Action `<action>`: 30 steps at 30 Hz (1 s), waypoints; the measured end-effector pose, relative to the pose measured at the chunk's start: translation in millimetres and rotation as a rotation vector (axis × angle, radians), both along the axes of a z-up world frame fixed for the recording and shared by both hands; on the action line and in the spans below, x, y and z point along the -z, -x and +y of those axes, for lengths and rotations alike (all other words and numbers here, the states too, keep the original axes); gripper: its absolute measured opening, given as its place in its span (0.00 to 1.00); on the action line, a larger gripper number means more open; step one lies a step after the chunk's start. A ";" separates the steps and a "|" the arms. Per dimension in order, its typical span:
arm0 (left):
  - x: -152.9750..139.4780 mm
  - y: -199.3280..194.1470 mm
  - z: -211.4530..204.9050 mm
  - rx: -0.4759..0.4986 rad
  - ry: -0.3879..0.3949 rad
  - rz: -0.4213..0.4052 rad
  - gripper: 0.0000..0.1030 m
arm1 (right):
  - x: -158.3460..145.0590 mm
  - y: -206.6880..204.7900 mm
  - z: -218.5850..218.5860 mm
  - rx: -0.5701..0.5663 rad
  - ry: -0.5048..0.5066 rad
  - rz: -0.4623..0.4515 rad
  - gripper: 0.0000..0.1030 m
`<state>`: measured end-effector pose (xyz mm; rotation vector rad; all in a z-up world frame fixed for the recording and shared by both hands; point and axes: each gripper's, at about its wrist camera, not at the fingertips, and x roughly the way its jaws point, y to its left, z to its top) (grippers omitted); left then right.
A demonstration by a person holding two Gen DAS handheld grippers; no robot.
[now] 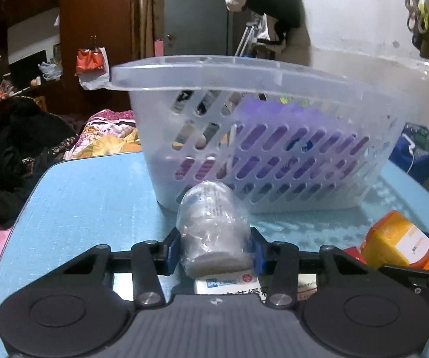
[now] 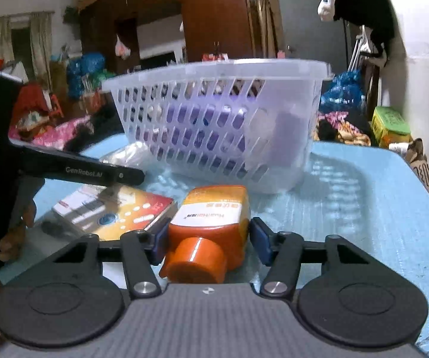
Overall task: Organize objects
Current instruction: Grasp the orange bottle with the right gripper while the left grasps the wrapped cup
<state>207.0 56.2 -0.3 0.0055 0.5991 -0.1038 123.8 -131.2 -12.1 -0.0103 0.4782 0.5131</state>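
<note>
— What's the left gripper point(image 1: 214, 249) got there?

— A small white bottle wrapped in clear plastic point(image 1: 213, 232), lying on its side. The blue pads point(image 1: 172, 252) sit right against it on both sides, so the gripper is clamped on the bottle. It lies on the blue tabletop point(image 1: 95, 208), just in front of the near wall of the translucent slotted basket point(image 1: 274, 161), and its near end rests over a white medicine box point(image 1: 229, 285).

— And the right gripper point(image 2: 208, 243)?

— That one straddles an orange bottle point(image 2: 214, 220), also on its side, orange cap point(image 2: 195, 261) towards the gripper and white label up. The left pad touches the bottle's shoulder. On the other side I see a sliver of tabletop between pad and bottle, so I can't tell whether it's truly gripped.

— Where's the basket from that side?

— Towards the far edge of the tabletop, beyond the orange bottle, with something purple showing through the slots. Beside the orange bottle, on its left, lies a flat red and gold box point(image 2: 121, 211), and above that the black arm of the left gripper point(image 2: 74, 168) reaches across, with a person's hand point(image 2: 20, 223) behind it at the tabletop's left edge.
</note>
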 end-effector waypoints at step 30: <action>-22.3 64.6 19.2 0.072 0.170 -0.400 0.48 | -9.1 32.9 -17.5 -0.079 -0.145 -0.259 0.56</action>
